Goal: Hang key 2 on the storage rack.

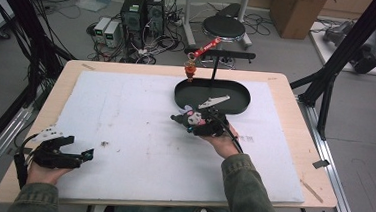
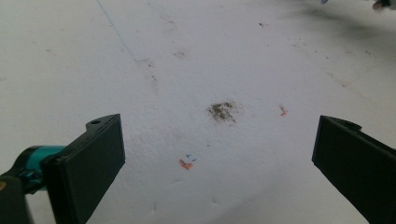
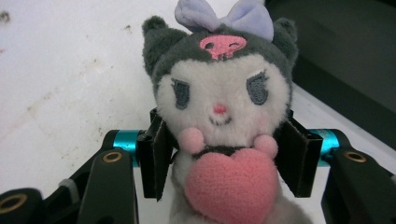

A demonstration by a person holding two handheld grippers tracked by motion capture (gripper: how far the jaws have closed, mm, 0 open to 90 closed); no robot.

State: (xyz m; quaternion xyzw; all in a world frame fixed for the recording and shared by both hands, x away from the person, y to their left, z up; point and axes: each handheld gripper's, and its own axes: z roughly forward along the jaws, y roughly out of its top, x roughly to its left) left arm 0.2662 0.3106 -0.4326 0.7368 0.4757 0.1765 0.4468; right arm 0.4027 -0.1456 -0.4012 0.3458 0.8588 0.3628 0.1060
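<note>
Right gripper (image 3: 219, 154) fingers clamp the plush toy (image 3: 219, 102), left gripper (image 1: 85, 155) spread wide

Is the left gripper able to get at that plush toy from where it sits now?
Probably yes, after a long reach: the left gripper is open, with bare white mat between it and the plush toy, though the right gripper already clamps it.

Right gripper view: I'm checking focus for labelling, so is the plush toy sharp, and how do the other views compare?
Right gripper view: plush toy sharp, dark tray behind soft. Left gripper view: left gripper jaws crisp, far mat hazy. High view: evenly lit, right gripper small and slightly soft.
</note>
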